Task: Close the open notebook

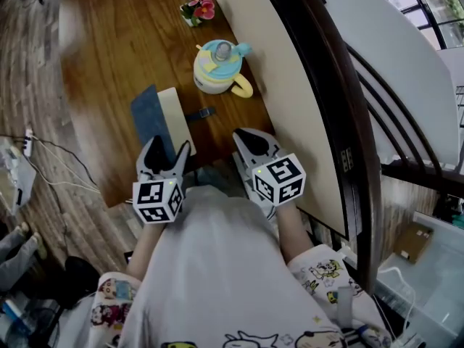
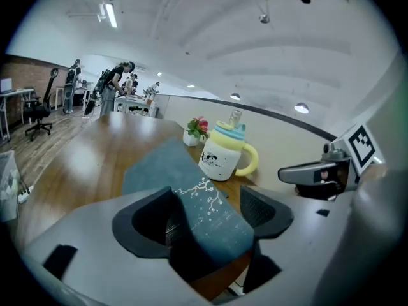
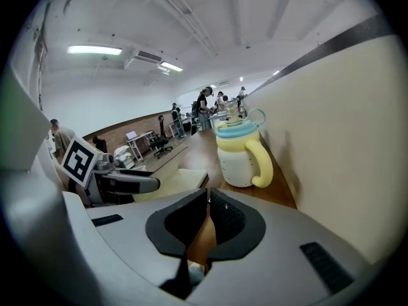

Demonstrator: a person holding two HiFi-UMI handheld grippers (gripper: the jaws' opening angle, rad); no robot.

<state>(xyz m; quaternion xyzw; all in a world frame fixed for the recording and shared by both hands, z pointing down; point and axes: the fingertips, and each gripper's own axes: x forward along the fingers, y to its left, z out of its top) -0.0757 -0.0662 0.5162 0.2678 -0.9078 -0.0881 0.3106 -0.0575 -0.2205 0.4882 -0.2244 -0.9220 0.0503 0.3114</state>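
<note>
Head view, table: a brown wooden table runs along a cream wall panel.
Head view, notebook: the notebook lies open on the near part of the table, its blue cover on the left and a cream page on the right, with a dark strap just off its right edge.
Head view, other things: a yellow and white sippy mug with a blue lid stands beyond the notebook. A small flower pot with pink blooms is farther back.
Head view, grippers: the left gripper is at the notebook's near end, and the right gripper is beside it, near the wall panel.

Left gripper view, jaws: the left gripper has its jaws wide apart. The notebook's blue cover, printed with a white blossom branch, rises between them, and the pads do not press on it.
Left gripper view, beyond: the sippy mug and flower pot stand behind the cover. The right gripper shows at the right.

Right gripper view, jaws: the right gripper has its jaws closed together with nothing between them.
Right gripper view, beyond: the notebook's cream page lies flat to the left, with the left gripper at its edge. The sippy mug stands ahead, close to the wall panel.
</note>
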